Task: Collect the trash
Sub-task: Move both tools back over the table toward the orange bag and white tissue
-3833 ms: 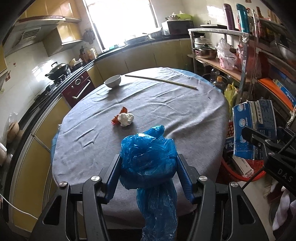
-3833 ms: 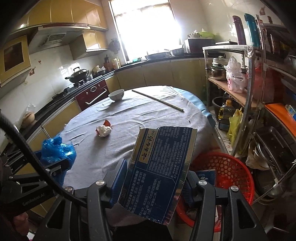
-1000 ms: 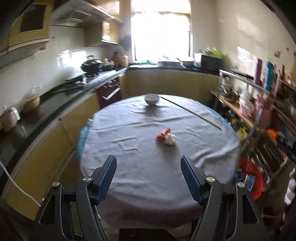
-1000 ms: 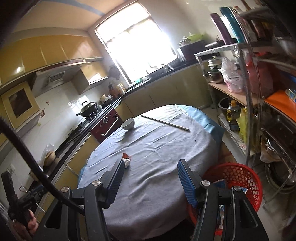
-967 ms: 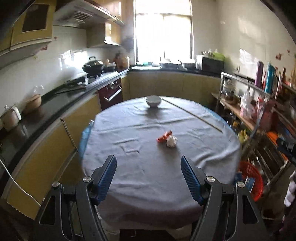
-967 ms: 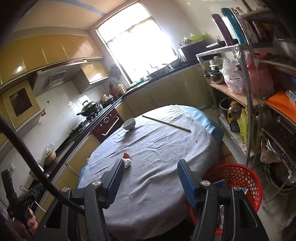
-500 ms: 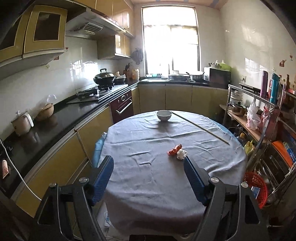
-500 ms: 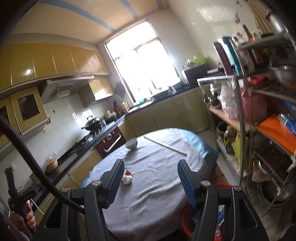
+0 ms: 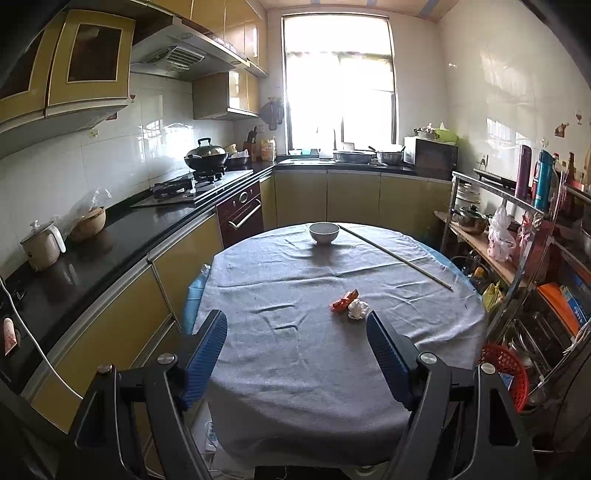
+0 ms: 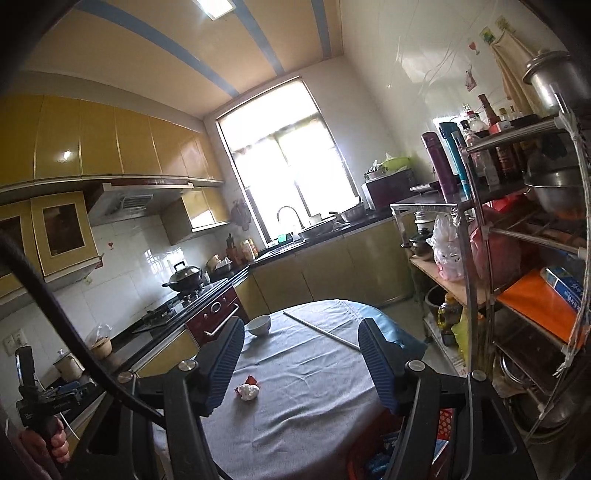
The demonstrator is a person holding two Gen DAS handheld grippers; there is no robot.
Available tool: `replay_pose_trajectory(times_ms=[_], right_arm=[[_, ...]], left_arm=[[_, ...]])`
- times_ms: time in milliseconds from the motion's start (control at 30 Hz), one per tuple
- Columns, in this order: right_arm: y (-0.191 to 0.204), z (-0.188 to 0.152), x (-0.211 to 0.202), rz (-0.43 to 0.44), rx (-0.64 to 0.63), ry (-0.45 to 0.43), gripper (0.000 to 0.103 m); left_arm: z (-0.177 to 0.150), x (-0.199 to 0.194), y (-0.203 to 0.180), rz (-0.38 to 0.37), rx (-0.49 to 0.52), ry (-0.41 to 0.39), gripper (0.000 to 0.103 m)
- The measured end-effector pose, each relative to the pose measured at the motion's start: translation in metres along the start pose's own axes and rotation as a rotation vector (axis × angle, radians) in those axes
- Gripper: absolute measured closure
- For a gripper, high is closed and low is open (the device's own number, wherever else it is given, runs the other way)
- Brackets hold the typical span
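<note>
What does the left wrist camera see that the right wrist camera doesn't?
Only the left wrist view shows the whole red plastic basket beside the table, and the small white kettle on the counter. Only the right wrist view shows the ceiling light and a hand gripping a handle. Both show the white bowl, the crumpled white paper and the red wrapper on the grey tablecloth.

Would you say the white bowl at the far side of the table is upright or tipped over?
Upright: the white bowl stands on its base on the grey cloth, rim level, opening upward.
</note>
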State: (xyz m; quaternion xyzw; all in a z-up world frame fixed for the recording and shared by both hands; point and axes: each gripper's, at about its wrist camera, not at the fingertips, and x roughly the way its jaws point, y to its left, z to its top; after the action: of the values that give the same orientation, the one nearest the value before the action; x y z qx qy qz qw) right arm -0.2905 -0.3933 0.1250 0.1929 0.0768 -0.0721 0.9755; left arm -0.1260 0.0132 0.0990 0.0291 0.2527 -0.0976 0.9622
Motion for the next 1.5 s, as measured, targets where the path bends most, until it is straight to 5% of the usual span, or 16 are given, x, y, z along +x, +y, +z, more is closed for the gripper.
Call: replay_pose_trajectory(times_ms=[600,1200,1500], right_arm=[[0.021,0.012,-0.004,0.051,-0.041,-0.036,0.034],[0.066,-0.014,0.030,0.138,-0.126,0.066,0.034],[0.086,-0.044,0.075,0.195,-0.138,0.193,0.034]], left_arm=[[0.002,-0.006,-0.005,-0.043,0.006,0.010,0.025],[-0.007,0.004,-0.009,-0.057,0.011,0.046,0.025],[-0.028,0.044,-0.018,-0.061,0.027,0.161,0.025]])
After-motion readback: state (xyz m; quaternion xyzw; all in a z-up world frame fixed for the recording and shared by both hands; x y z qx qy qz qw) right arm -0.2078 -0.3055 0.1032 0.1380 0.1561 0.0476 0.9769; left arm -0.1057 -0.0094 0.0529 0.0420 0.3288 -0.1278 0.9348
